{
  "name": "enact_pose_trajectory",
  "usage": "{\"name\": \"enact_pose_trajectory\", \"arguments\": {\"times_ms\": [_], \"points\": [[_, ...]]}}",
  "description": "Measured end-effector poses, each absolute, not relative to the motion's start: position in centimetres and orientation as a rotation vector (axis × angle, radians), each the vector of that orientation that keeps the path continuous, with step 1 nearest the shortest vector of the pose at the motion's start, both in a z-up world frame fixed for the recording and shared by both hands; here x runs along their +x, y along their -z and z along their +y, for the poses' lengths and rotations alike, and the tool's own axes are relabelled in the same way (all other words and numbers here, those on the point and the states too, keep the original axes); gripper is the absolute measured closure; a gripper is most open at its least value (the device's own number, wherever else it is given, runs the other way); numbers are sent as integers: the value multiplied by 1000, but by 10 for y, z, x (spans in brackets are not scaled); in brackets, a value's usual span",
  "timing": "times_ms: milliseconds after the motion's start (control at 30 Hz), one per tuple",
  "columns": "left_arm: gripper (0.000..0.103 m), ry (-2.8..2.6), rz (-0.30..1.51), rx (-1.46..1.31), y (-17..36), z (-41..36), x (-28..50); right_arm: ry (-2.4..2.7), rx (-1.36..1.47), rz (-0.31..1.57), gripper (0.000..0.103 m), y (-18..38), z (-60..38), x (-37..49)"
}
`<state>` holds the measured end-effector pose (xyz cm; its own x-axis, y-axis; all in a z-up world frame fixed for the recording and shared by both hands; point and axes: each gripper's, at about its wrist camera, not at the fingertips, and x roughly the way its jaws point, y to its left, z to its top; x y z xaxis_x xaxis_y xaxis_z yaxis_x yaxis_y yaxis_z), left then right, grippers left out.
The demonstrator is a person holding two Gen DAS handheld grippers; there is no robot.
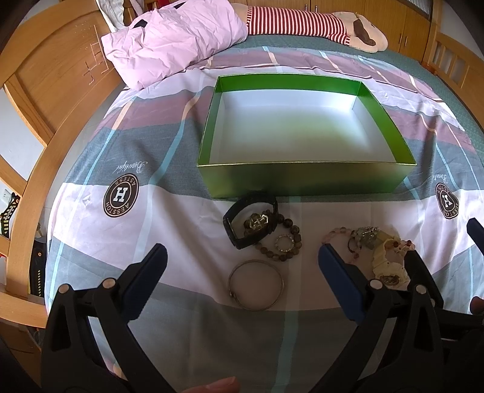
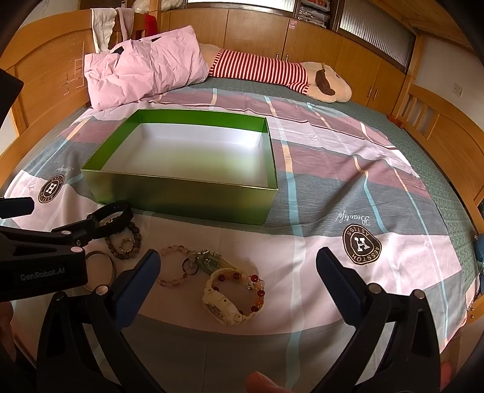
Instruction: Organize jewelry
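Two hand-held tools hover low over a bed, each with its jaws spread and nothing between them. The left tool (image 1: 242,263) frames a silver bangle (image 1: 256,284) lying on the patterned sheet (image 2: 348,187); the right tool (image 2: 238,266) brackets a cream watch (image 2: 227,302) ringed by a multicoloured bead bracelet (image 2: 257,290). Just beyond lie a pink bead bracelet (image 2: 172,266), a green charm (image 2: 208,260), a brown bead bracelet (image 1: 287,238) with a small sparkling ring (image 1: 283,242) inside it, and a black watch (image 1: 251,223). Behind them sits an open green box (image 1: 302,181), holding nothing. No piece appears sorted yet; the first pickup likely calls for lowering one tool and pinching a band's rim. A pink pillow (image 1: 172,39) and striped plush toy (image 1: 302,24) lie farthest off.
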<state>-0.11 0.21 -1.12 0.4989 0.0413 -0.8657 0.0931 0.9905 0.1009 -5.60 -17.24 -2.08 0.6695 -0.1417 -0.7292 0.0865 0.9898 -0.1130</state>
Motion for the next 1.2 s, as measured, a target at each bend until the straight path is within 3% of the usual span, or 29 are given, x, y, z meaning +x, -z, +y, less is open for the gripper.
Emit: {"name": "enact_pose_trajectory", "arguments": {"times_ms": [1067, 1133, 1200], "points": [[3, 11, 1151, 133, 35, 7, 14, 203, -85, 839, 1, 9, -210, -48], [13, 53, 1136, 62, 32, 13, 13, 178, -29, 883, 11, 11, -219, -46], [22, 47, 1108, 24, 27, 20, 12, 162, 21, 932, 34, 17, -227, -43]]}}
